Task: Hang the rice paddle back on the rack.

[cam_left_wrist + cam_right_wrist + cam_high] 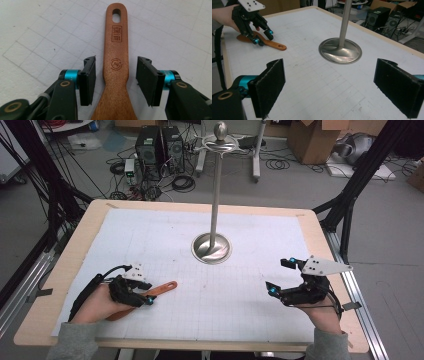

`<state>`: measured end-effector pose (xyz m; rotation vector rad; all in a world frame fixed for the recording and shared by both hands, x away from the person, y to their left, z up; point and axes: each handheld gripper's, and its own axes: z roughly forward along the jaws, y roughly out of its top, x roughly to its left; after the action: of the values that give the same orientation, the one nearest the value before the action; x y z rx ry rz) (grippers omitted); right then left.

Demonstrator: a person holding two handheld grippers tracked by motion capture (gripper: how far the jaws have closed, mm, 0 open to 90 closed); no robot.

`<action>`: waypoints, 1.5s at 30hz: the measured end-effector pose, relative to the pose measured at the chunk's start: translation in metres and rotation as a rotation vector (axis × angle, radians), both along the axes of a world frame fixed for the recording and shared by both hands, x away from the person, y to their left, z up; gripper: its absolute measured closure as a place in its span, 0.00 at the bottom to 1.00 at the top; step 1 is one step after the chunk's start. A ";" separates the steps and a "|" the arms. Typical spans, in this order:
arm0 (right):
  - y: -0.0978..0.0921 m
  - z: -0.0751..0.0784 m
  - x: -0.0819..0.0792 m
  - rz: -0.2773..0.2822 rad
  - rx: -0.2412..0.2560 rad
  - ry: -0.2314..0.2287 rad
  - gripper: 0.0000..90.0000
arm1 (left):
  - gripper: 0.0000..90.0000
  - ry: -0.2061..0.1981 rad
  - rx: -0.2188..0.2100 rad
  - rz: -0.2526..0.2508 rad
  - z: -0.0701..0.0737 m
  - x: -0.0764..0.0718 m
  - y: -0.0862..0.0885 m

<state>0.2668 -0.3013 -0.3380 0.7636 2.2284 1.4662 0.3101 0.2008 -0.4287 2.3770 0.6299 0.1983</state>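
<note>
The fingers [88, 82] of my left gripper [115, 81] stood open on either side of the wooden spatula [116, 65], one to each side of the neck where the handle widened toward the blade, with a visible gap on both sides and nothing clamped. The spatula lay flat on the gridded sheet at the near left of the bench [65, 265], its hanging hole pointing away from me. To grip well, I judged the fingers had to close evenly on the narrow neck, kept centred so that neither pad pushed the wood sideways. My right gripper [283, 276] hovered wide open and empty at the near right, well apart from the steel stand [215, 195].
</note>
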 end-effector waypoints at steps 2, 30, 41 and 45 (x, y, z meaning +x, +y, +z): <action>0.000 0.000 0.000 0.001 -0.003 0.000 0.10 | 0.60 -0.005 -0.002 0.004 0.000 0.000 0.000; -0.002 0.000 0.001 0.002 0.001 -0.001 0.10 | 0.72 -0.071 -0.046 0.024 0.013 -0.008 0.007; 0.002 0.000 0.003 0.009 0.001 0.003 0.10 | 0.72 -0.180 -0.135 0.051 0.047 -0.023 0.020; 0.004 0.000 0.005 0.015 -0.002 0.002 0.10 | 0.72 -0.200 -0.176 0.063 0.055 -0.027 0.023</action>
<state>0.2718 -0.2974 -0.3385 0.7501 2.2411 1.4709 0.2828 0.2239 -0.3740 2.1375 0.6017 0.3868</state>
